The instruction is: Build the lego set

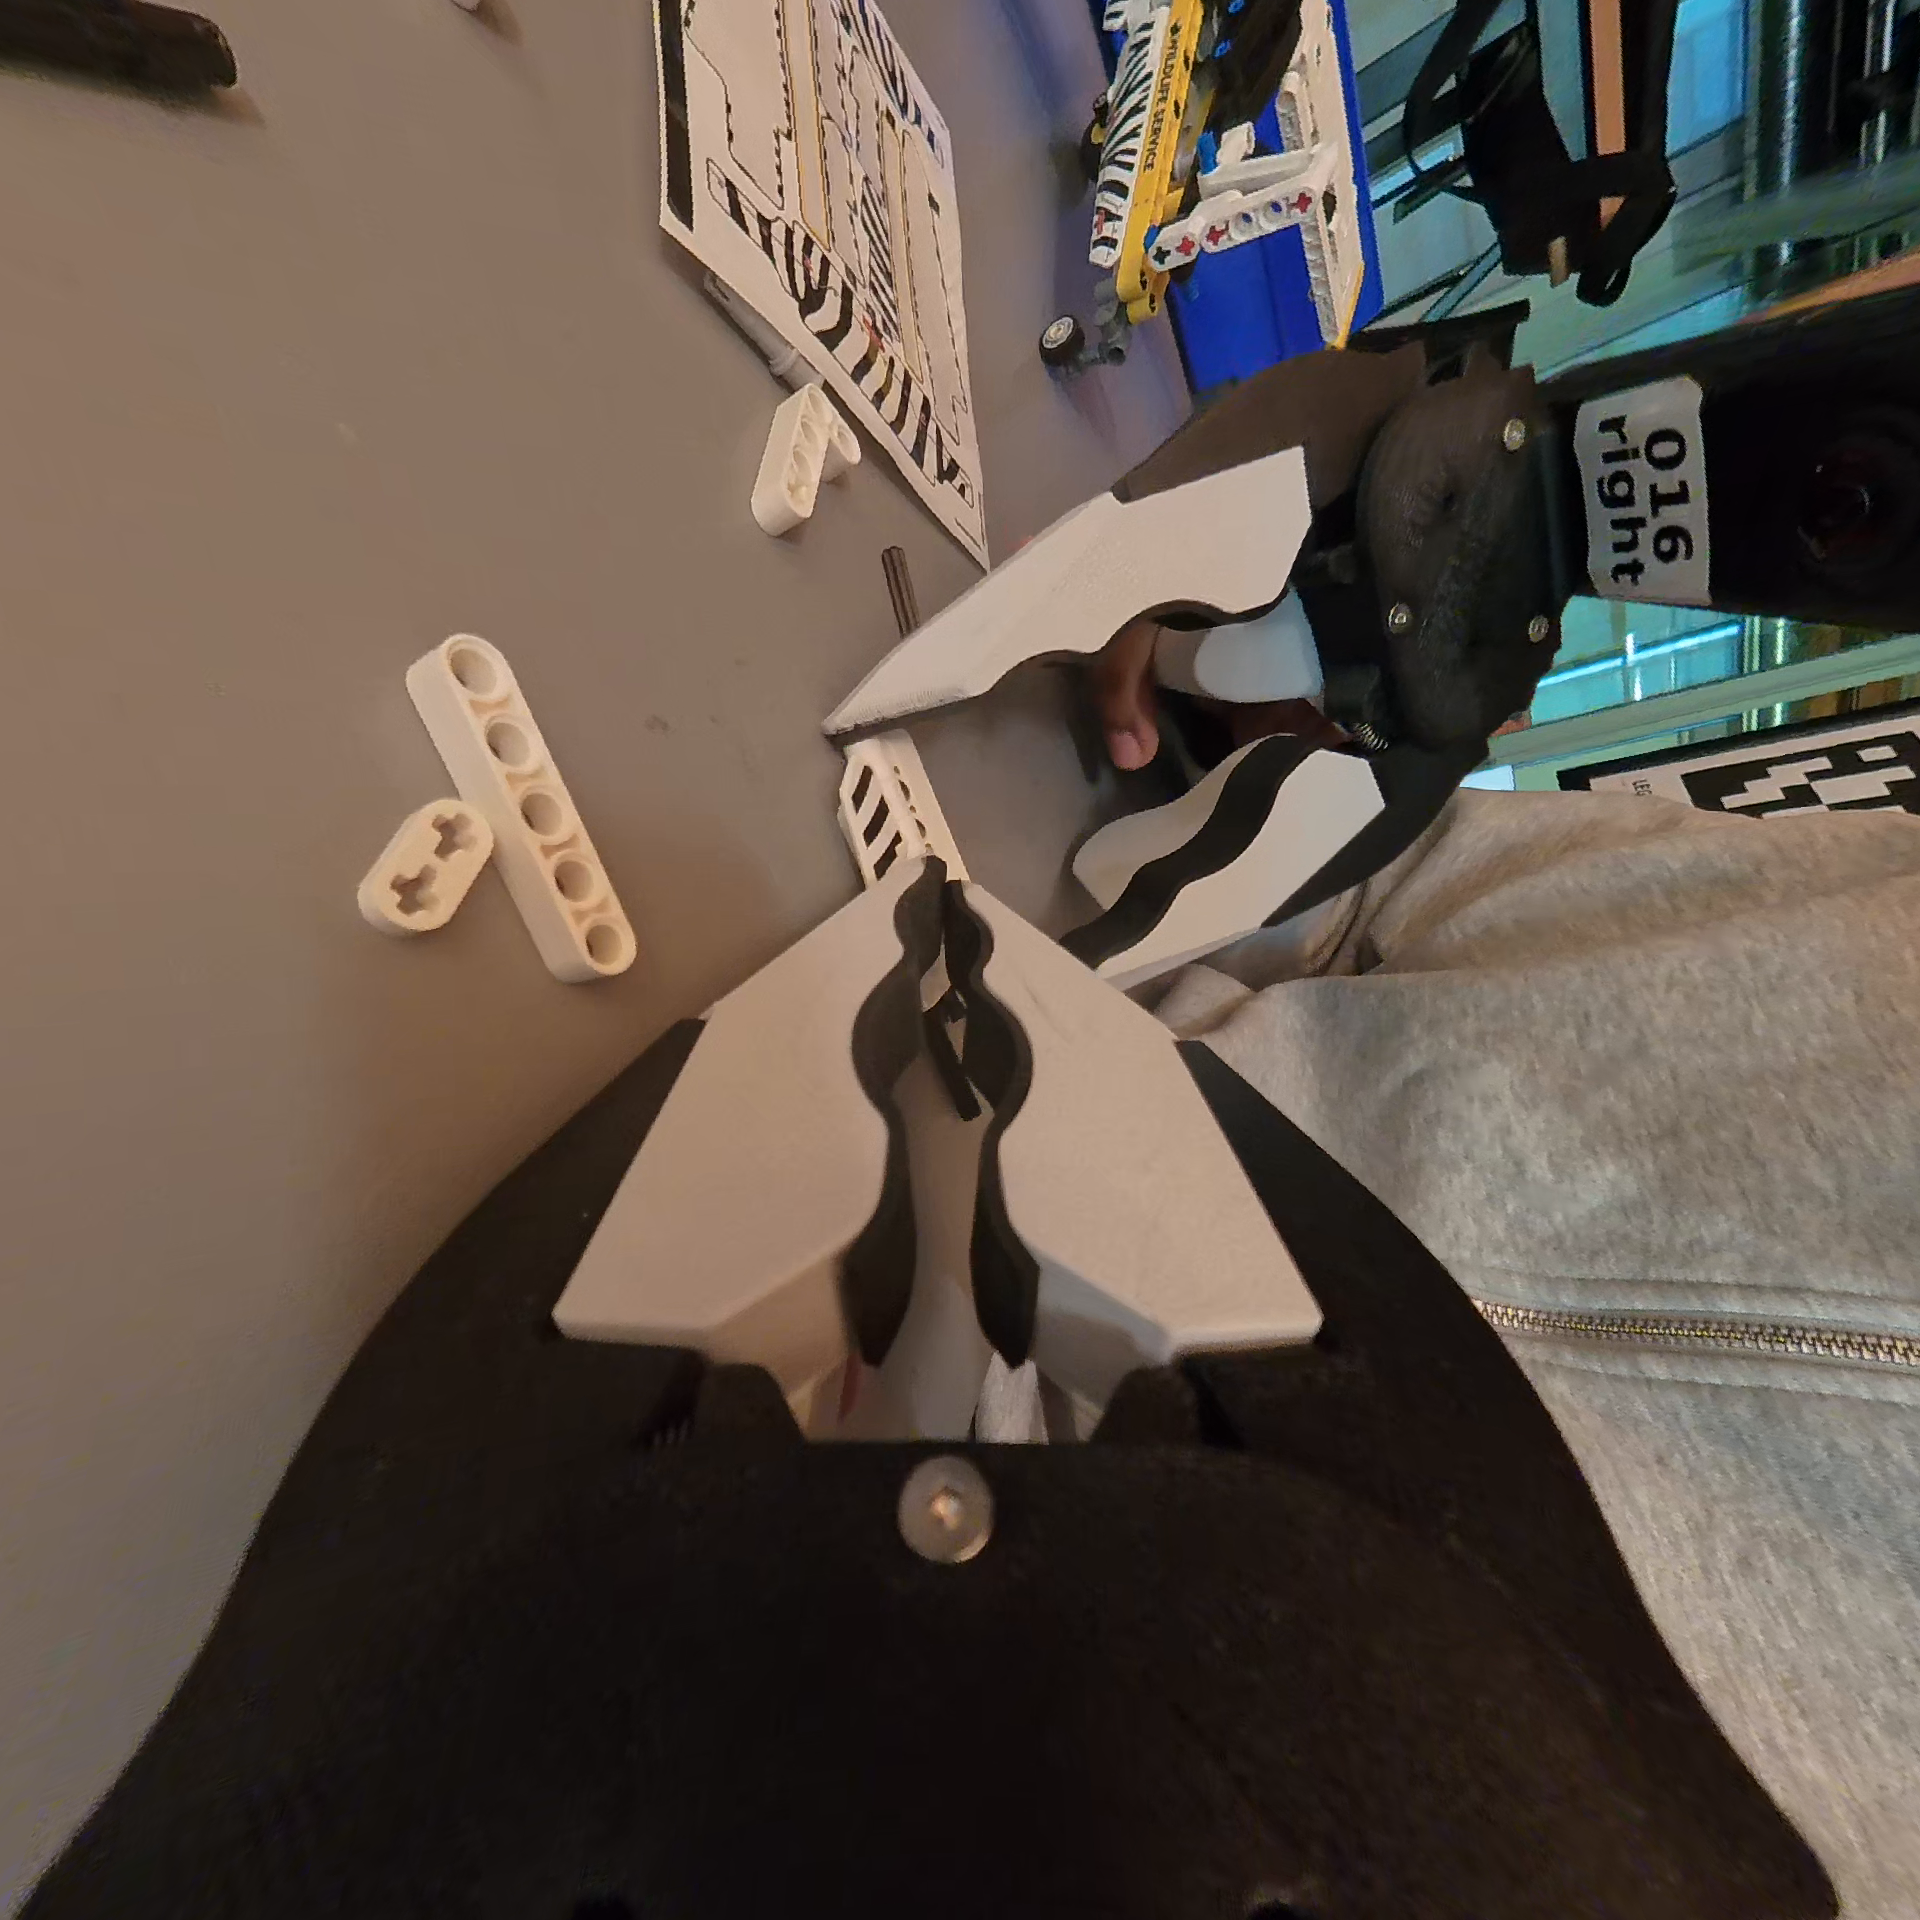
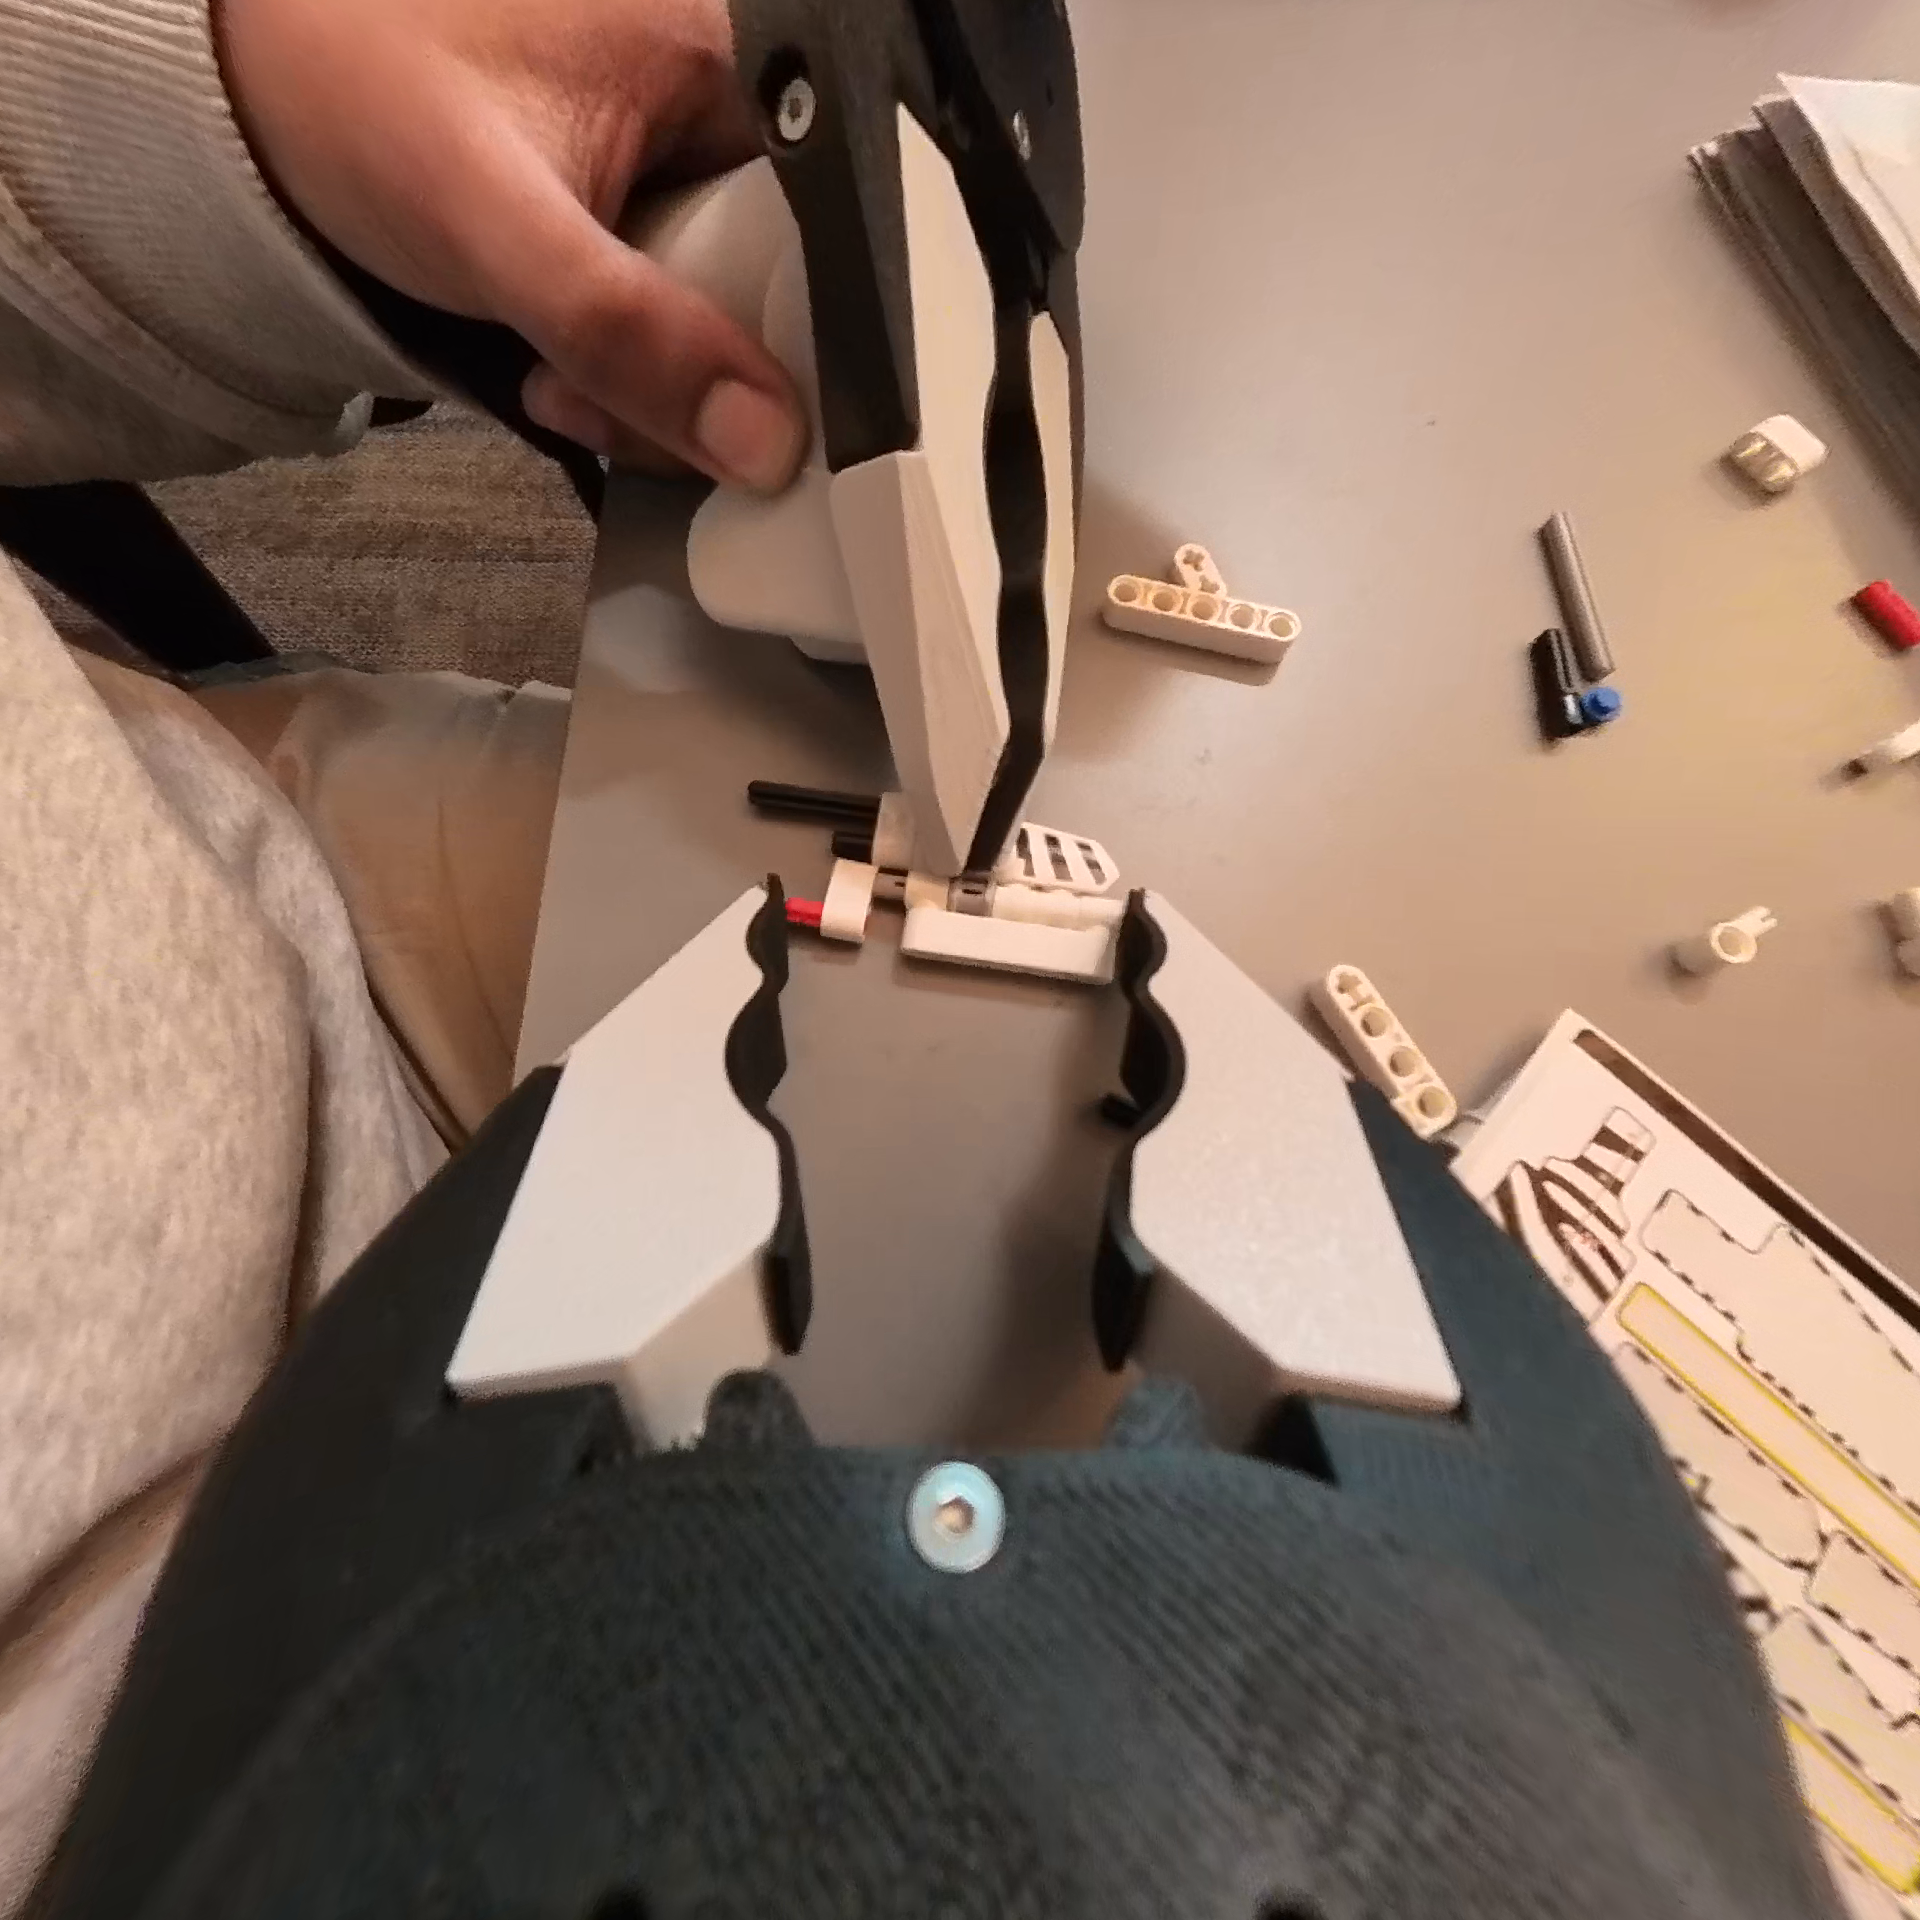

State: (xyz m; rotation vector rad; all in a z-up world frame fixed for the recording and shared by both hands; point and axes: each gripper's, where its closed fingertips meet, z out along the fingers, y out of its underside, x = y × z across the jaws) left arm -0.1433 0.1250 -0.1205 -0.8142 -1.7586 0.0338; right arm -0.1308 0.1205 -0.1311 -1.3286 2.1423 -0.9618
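My worktop (image 2: pixel 1351 312) is plain matte grey under soft, even light. At two o'clock in my left view, glass panels (image 1: pixel 1818 125) show teal.

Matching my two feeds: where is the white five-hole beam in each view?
Left wrist view: five-hole beam left of centre, a small two-hole link touching it.
Right wrist view: beam upper centre-right.
Shared landmark: sticker sheet, upper centre in the left view, lower right in the right view.

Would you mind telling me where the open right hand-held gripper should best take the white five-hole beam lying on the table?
Probably across the white five-hole beam at its middle, from above: it lies flat, long sides exposed. A small white two-hole piece touches one side, so the right hand-held gripper should grip clear of it.
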